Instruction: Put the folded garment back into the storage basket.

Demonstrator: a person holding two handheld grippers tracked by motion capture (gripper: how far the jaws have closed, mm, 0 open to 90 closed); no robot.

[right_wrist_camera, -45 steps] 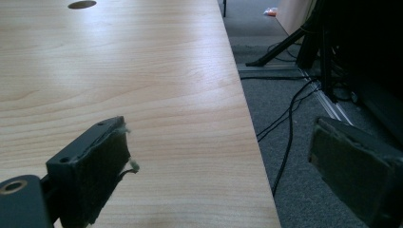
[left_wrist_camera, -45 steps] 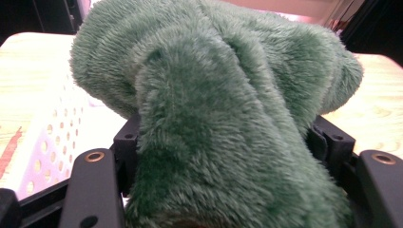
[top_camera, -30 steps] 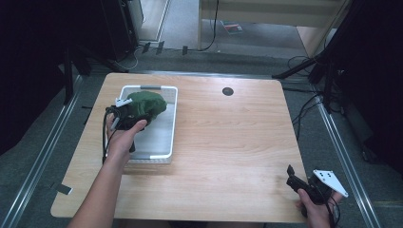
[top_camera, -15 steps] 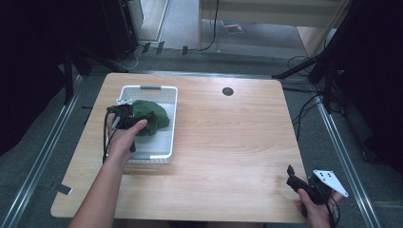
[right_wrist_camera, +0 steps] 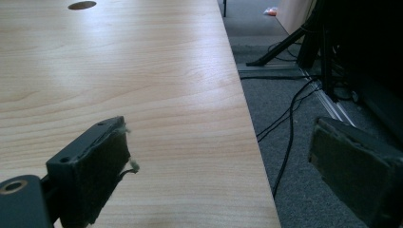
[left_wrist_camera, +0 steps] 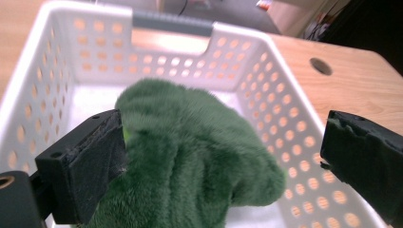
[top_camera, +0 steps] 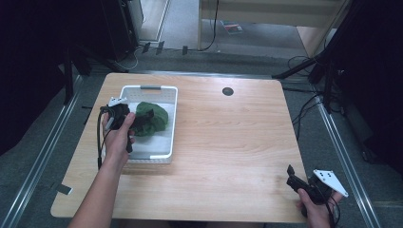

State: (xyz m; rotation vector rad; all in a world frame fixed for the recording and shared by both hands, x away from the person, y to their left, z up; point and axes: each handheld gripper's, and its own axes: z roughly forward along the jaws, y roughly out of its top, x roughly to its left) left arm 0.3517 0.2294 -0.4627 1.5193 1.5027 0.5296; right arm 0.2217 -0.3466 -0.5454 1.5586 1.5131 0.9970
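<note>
- High view: a white perforated plastic basket (top_camera: 167, 124) sits on the left part of the pale wooden counter (top_camera: 228, 142), a small round dark hole (top_camera: 227, 91) in the counter well to its right. A crumpled dark green furry cloth (top_camera: 153, 118) lies inside the basket, its bulk spreading right of the left gripper (top_camera: 142, 118), which a hand (top_camera: 118, 137) holds over the basket's left side. The right gripper (top_camera: 293, 178) hovers at the counter's near right corner, well apart from the basket.
- Left gripper view: the left gripper (left_wrist_camera: 223, 156) is spread wide; the cloth (left_wrist_camera: 190, 156) lies between the jaws, touching the left one, apart from the right. The basket wall (left_wrist_camera: 266, 80) rises behind.
- Right gripper view: the right gripper (right_wrist_camera: 218, 161) gapes wide and holds nothing, straddling the counter edge (right_wrist_camera: 247, 142) above grey floor with black cables (right_wrist_camera: 290, 123).
</note>
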